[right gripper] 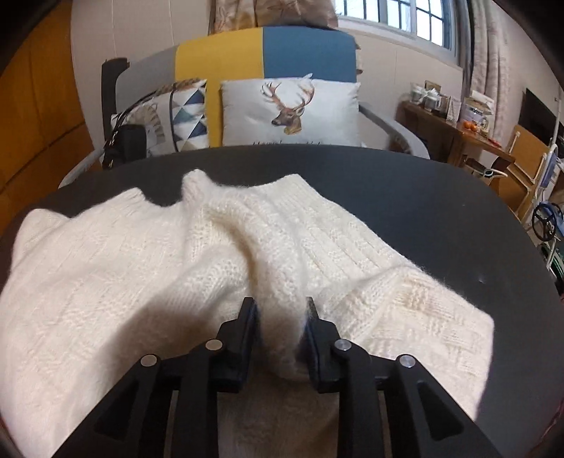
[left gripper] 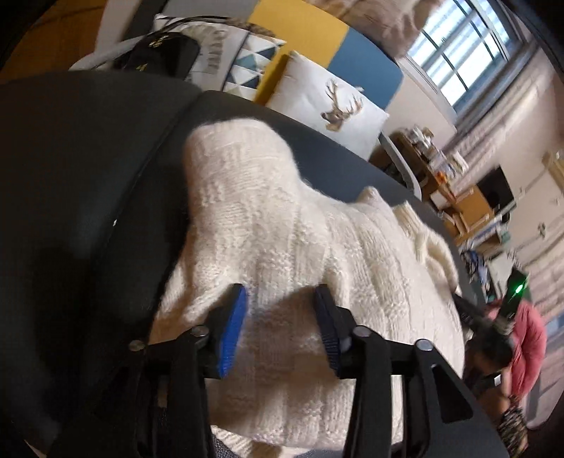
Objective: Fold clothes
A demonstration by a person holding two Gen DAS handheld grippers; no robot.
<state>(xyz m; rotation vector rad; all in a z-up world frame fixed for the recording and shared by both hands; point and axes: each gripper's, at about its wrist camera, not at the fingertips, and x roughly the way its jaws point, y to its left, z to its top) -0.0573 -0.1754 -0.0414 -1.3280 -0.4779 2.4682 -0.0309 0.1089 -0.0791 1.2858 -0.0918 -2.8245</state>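
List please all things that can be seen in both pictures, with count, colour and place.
sweater: 1, cream knit, on table
table: 1, dark grey, under sweater
deer pillow: 1, white, on chair behind table
triangle pillow: 1, white with blue, beside deer pillow
bag: 1, black, left on chair
chair: 1, yellow and blue
window: 1, upper right
left gripper: open, fingers over sweater
right gripper: shut on a sweater fold

A dark, matte table (right gripper: pixel 405 197) with a rounded far edge carries a single thing: a cream knitted sweater (right gripper: pixel 105 267), rumpled, spreading from nine o'clock across to four o'clock, its ribbed hem reaching toward twelve.
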